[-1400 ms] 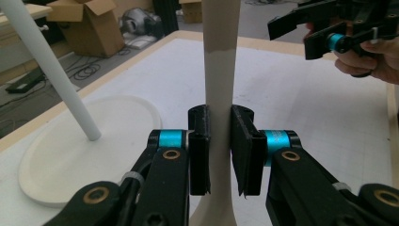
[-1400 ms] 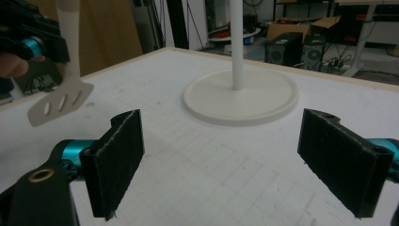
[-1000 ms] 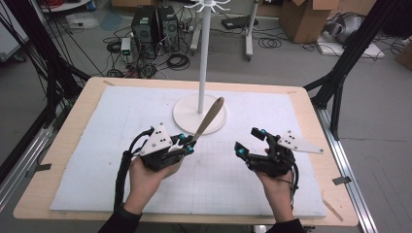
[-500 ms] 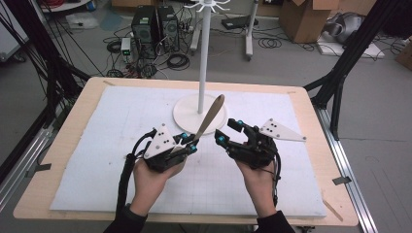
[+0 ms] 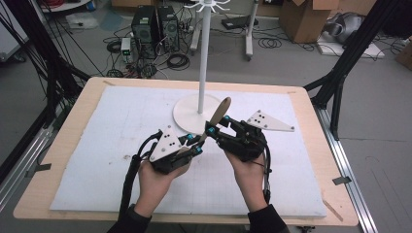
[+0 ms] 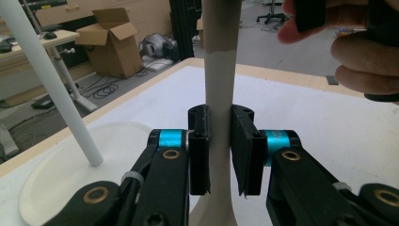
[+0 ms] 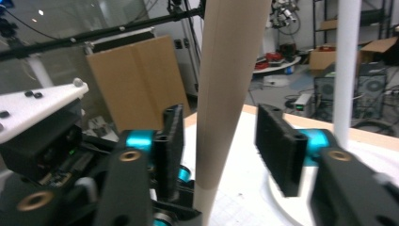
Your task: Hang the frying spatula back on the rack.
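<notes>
A long wooden utensil (image 5: 217, 115) with a pale handle (image 6: 219, 94) slants up and to the right above the white mat (image 5: 111, 126). My left gripper (image 5: 197, 142) is shut on its lower end, the pads (image 6: 200, 141) pressing both sides of the handle. My right gripper (image 5: 214, 130) straddles the utensil (image 7: 226, 94) just above. Its jaws have just been closing and stand either side of the wood, with a gap still showing at the right pad (image 7: 280, 141). The right hand's fingers (image 6: 357, 47) show in the left gripper view.
A white stand with a thin pole (image 5: 204, 58) rises from a round base (image 5: 187, 114) just behind the grippers. The mat covers a wooden table (image 5: 311, 121). Black frame posts (image 5: 340, 73) flank the table; computers (image 5: 153, 24) and boxes (image 5: 303, 19) sit on the floor beyond.
My right gripper has swung left and up from the table's right side to the utensil, and its jaws have narrowed around it. The left gripper and utensil have stayed put.
</notes>
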The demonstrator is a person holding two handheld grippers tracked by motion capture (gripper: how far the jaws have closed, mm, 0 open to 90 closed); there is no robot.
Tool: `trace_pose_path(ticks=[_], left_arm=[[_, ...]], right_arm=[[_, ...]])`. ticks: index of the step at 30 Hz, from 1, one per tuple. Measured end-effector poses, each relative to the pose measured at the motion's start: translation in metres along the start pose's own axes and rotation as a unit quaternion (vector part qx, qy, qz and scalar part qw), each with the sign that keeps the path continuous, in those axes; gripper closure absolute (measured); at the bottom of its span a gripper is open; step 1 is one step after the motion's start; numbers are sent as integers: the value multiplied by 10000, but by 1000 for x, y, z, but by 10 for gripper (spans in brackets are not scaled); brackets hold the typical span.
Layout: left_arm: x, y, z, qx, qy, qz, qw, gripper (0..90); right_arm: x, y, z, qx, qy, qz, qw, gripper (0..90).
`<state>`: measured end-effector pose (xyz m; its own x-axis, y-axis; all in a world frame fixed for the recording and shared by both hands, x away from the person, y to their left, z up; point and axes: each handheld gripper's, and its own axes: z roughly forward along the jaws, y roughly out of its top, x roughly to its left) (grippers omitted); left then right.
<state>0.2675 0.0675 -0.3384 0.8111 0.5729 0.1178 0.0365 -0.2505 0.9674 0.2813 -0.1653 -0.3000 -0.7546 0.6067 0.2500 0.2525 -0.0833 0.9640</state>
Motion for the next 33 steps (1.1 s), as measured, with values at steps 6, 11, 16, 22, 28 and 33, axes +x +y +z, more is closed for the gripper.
trace_pose_path(ticks=[6, 11, 16, 22, 28, 33], left_arm=[[-3, 1, 3, -1, -5, 3, 10000, 775], [-3, 1, 6, -53, -111, -41, 9999, 768], [-3, 6, 3, -71, -246, -50, 9997, 597], [5, 12, -14, -160, -536, -173, 9983, 480], [16, 13, -29, -162, -919, -293, 9952, 381], [22, 15, -40, -522, -1368, -294, 9888, 375]], right_arm=[[0, 0, 1, -56, 69, 58, 9999, 710], [-1, 0, -2, -41, 46, 33, 10000, 721], [-2, 2, -4, -106, 4, -59, 9999, 729], [-8, 5, -8, 2, 315, -159, 9994, 733], [-11, 14, -13, 184, 1075, -397, 9932, 733], [-9, 22, -11, 556, 1653, -772, 9816, 733]])
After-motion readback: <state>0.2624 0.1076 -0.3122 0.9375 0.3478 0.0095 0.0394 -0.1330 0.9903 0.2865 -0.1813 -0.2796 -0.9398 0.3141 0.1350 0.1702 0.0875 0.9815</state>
